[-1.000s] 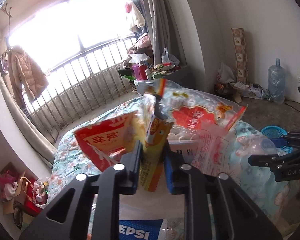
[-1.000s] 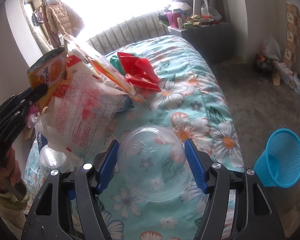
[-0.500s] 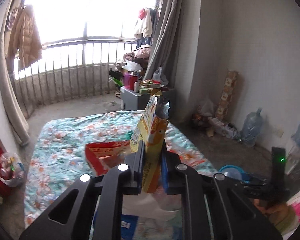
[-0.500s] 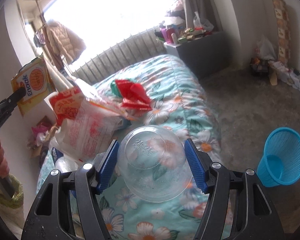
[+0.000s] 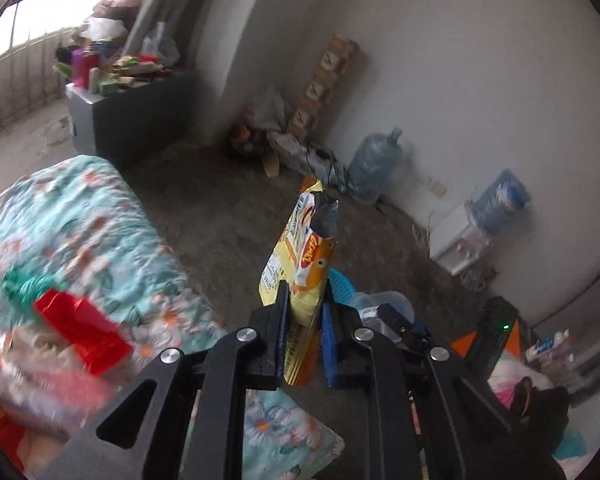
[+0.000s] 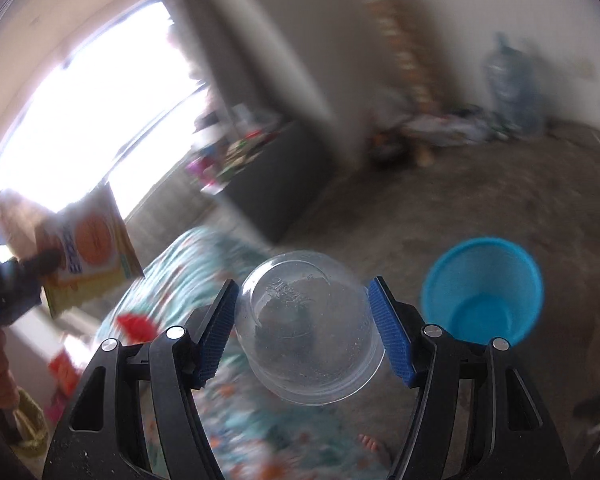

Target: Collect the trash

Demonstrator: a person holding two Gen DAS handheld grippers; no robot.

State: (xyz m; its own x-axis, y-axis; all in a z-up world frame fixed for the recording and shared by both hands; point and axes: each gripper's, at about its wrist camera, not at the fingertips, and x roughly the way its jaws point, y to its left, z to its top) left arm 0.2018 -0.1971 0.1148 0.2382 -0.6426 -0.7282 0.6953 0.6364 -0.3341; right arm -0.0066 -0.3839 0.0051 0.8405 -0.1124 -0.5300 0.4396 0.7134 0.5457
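Trash gripped in both claws: left claw point(image 5: 304, 344) pinching snack packet point(image 5: 306, 264), right claw point(image 6: 306, 328) clamping clear bowl point(image 6: 312, 328), held just beside blue bin point(image 6: 482, 288), presumably for dropping.

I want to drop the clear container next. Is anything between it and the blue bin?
Nothing visible. The clear container, clamped in the right gripper, has only bare floor between it and the open blue bin, just to its right.
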